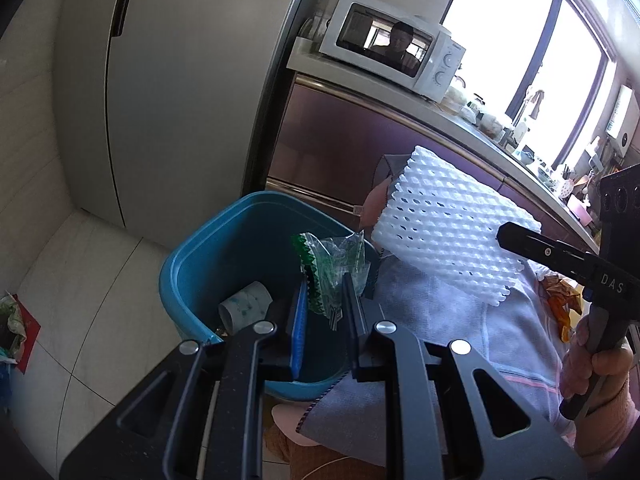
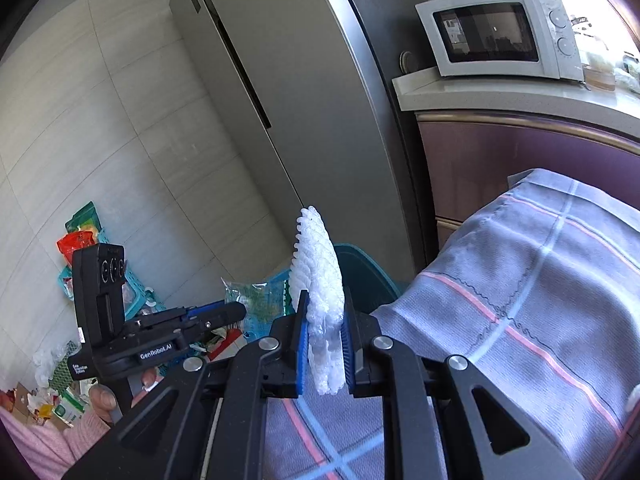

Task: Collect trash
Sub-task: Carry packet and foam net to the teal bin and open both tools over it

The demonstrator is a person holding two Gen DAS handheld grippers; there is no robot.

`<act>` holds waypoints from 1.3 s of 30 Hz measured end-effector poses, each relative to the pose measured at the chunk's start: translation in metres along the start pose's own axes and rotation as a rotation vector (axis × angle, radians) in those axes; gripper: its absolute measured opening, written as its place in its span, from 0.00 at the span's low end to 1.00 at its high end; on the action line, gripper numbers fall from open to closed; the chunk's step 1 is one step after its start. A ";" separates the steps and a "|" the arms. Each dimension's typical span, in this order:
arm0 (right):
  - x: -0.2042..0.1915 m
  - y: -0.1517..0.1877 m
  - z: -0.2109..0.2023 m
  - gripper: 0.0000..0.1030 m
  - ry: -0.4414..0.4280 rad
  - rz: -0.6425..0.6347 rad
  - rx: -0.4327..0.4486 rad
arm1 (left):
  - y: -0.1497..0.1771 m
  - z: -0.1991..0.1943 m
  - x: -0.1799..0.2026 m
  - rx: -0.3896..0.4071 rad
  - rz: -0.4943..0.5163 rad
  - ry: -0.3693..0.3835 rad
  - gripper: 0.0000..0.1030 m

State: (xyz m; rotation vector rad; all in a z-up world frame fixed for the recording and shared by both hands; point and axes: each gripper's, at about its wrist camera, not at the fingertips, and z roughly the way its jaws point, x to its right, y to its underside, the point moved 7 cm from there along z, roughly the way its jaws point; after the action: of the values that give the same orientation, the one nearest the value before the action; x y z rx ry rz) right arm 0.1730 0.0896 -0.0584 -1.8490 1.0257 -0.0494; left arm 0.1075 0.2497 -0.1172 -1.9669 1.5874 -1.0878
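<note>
In the left wrist view my left gripper is shut on a clear plastic wrapper with green print, held over the open blue bin. A paper roll lies inside the bin. To the right, my right gripper carries a white foam net just above the bin's right rim. In the right wrist view the right gripper is shut on that foam net, which stands on edge between the blue pads. The left gripper with its wrapper is at lower left, and the bin shows behind the net.
A plaid grey cloth covers a surface right beside the bin. A tall grey fridge stands behind, with a microwave on the counter. Loose wrappers and a turquoise basket lie on the tiled floor at left.
</note>
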 end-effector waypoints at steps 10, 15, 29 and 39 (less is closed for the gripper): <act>-0.004 -0.001 0.044 0.14 0.031 -0.002 -0.069 | 0.011 0.031 -0.011 -0.056 -0.011 -0.043 0.18; -0.003 0.000 0.064 0.14 0.042 0.008 -0.096 | 0.015 0.046 -0.015 -0.084 -0.017 -0.054 0.20; 0.001 -0.001 0.095 0.29 0.033 0.066 -0.133 | 0.026 0.081 -0.024 -0.134 -0.063 -0.069 0.24; 0.005 0.002 0.083 0.32 0.029 0.072 -0.123 | 0.022 0.070 -0.018 -0.100 -0.064 -0.060 0.26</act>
State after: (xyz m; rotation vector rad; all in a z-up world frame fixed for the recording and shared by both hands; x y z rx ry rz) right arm 0.2119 0.1463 -0.1047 -1.9253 1.1367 0.0300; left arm 0.1454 0.2487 -0.1826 -2.1086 1.5851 -0.9812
